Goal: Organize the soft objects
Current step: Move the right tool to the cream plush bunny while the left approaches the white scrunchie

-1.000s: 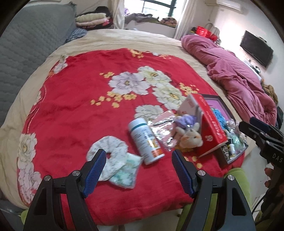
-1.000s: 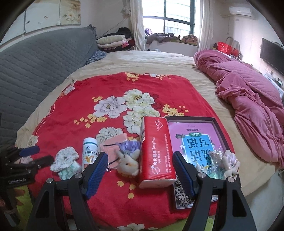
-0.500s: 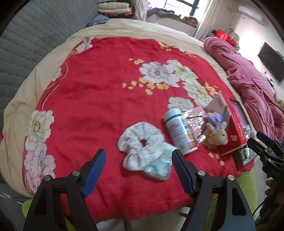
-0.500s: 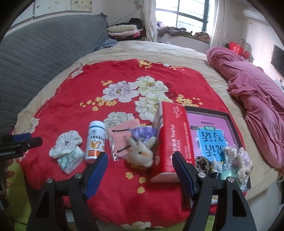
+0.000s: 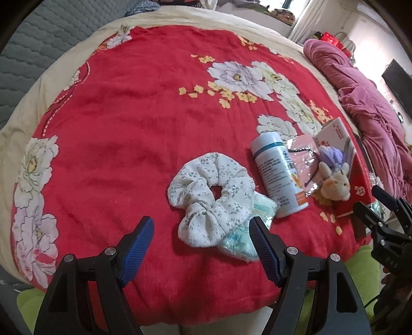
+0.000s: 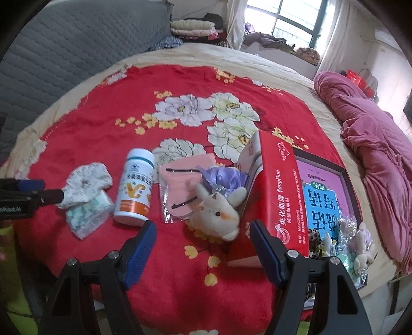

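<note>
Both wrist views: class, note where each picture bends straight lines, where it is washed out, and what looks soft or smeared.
Left wrist view: the red blanket bulges like a dome, corners go black; the scrunchie is sharp. Right wrist view: the window is blown out white; the red box leans with the fisheye; edges look slightly smeared.

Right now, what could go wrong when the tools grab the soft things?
The scrunchie lies on a tissue pack, so the open left tool might pinch both together. The plush bunny leans against the red box and overlaps the hairpin packet; the open right tool might drag those along.
</note>
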The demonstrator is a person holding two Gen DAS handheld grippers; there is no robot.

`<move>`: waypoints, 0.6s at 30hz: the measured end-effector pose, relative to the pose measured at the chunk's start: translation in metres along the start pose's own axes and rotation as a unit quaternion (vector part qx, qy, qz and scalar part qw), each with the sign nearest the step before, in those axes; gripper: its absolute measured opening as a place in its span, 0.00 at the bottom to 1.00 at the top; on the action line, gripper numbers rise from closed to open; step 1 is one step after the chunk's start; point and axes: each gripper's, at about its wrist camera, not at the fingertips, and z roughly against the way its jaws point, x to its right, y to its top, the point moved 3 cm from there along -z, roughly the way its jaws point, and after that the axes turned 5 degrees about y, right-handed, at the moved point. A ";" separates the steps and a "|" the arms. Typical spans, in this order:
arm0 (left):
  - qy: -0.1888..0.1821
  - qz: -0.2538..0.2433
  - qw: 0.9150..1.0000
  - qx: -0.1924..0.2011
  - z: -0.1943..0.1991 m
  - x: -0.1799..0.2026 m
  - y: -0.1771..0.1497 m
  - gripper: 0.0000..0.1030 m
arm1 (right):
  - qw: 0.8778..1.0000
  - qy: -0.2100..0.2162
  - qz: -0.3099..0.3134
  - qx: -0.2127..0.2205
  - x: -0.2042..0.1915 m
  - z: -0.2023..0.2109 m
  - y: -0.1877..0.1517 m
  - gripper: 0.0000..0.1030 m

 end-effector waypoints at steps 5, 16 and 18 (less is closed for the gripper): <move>-0.004 0.004 1.000 -0.012 -0.016 -0.001 0.002 0.75 | 0.996 -0.066 0.059 -0.019 -0.014 -0.025 0.000 0.72; -0.015 0.013 1.000 -0.020 -0.029 -0.006 0.006 0.75 | 0.964 -0.191 0.179 -0.055 -0.032 -0.078 0.001 0.71; -0.017 0.012 1.000 -0.022 -0.031 -0.005 0.007 0.75 | 0.963 -0.192 0.181 -0.062 -0.030 -0.086 0.002 0.71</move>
